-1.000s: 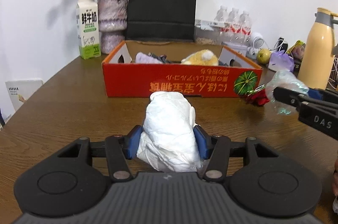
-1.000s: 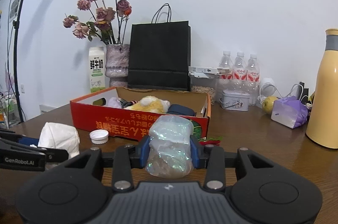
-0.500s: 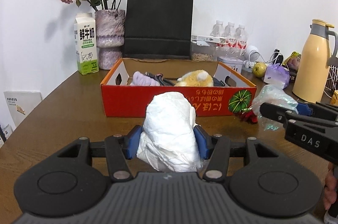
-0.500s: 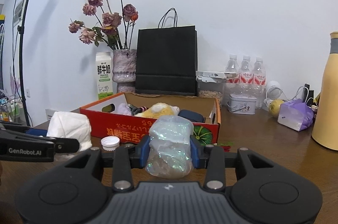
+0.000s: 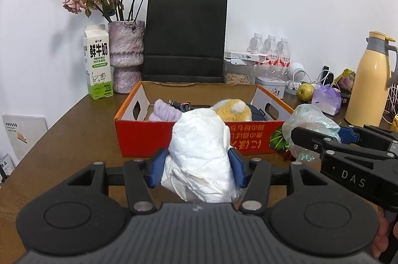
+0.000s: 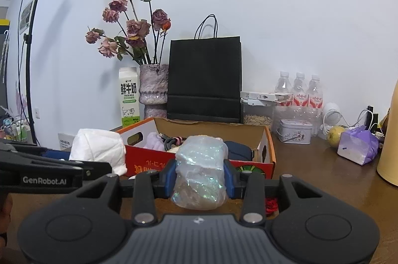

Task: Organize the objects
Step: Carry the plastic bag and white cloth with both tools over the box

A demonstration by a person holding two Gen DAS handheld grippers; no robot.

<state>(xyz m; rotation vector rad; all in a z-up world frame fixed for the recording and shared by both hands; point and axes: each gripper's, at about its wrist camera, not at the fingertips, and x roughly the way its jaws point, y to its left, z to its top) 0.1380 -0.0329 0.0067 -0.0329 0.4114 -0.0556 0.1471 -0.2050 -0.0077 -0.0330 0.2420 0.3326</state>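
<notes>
Through left wrist view we see red cardboard box [image 5: 194, 137] on wooden table [image 5: 62, 147], holding lilac cloth [image 5: 163, 112], yellow plush toy [image 5: 232, 110], dark cables. Left gripper [image 5: 197, 169] clenched on crumpled white paper wad [image 5: 200, 159], wad upright between blue pads, raised before box front.

From right wrist view we note same box [image 6: 267, 147], plush mostly hidden. Right gripper [image 6: 200, 176] grasping iridescent clear plastic bundle [image 6: 200, 171], pinched between pads, near box's front right corner.
</notes>
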